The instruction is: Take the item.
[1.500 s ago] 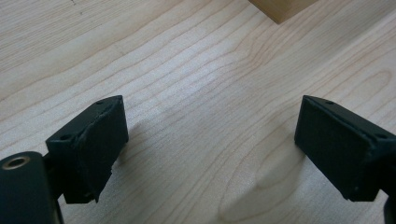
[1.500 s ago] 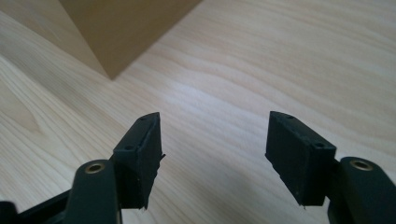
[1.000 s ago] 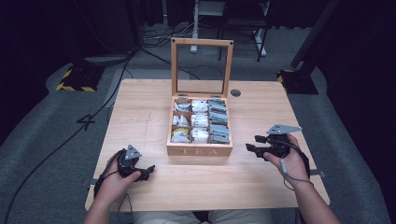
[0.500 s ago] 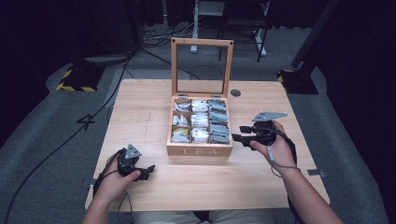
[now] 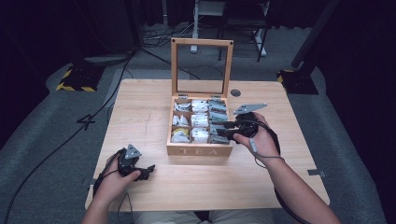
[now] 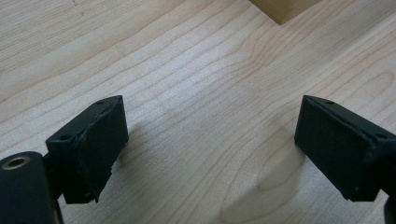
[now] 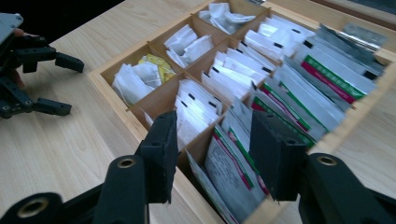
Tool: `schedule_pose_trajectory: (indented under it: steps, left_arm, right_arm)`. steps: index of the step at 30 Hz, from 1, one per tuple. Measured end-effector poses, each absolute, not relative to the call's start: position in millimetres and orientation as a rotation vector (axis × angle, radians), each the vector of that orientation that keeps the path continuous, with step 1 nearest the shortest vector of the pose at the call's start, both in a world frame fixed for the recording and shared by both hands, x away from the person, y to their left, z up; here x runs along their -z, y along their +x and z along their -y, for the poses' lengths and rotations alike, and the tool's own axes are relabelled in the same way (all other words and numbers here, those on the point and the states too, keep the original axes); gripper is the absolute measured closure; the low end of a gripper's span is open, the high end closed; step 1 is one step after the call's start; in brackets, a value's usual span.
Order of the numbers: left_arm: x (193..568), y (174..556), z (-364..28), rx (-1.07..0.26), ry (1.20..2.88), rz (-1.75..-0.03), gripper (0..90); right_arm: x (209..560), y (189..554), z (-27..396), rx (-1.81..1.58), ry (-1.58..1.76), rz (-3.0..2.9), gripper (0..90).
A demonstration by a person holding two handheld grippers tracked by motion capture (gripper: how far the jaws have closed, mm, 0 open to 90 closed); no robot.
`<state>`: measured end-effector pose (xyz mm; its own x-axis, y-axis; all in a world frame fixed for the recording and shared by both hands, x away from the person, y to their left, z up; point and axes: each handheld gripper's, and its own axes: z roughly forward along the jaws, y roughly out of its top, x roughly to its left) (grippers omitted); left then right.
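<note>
A wooden tea box (image 5: 200,150) marked TEA stands mid-table with its glass lid (image 5: 201,43) upright. Its compartments hold paper tea sachets (image 7: 233,163). My right gripper (image 5: 223,129) hovers over the box's right column, pointing left. In the right gripper view its jaws (image 7: 214,149) stand partly apart above the green-and-red sachets; they have just been closing, and no pad presses on anything. My left gripper (image 5: 148,170) rests open on the table at the front left, with bare wood between its jaws (image 6: 210,144). A corner of the box (image 6: 282,7) lies ahead of it.
The light wooden table (image 5: 140,107) has bare room left and front of the box. A small dark round disc (image 5: 235,93) sits behind the box on the right. Cables and a yellow-black striped base (image 5: 74,84) lie on the floor beyond.
My right gripper has moved left from beside the box to over its right column, and its jaws have narrowed. The left hand has stayed put.
</note>
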<state>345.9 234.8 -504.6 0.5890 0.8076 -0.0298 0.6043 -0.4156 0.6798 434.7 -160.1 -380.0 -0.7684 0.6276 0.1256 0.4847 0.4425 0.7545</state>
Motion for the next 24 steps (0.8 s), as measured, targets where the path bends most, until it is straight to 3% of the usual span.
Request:
schedule_pose_trajectory:
  steps: [11,24]
  left_arm:
    - [504,347,-235,-0.41,2.17,-1.104,10.0]
    - [504,346,-235,-0.403,2.166,-1.109,10.1]
  right_arm:
    - [394,439,122,-1.199,0.981,-2.639,56.6]
    - [413,447,92,-1.086,0.994,-2.748,71.3]
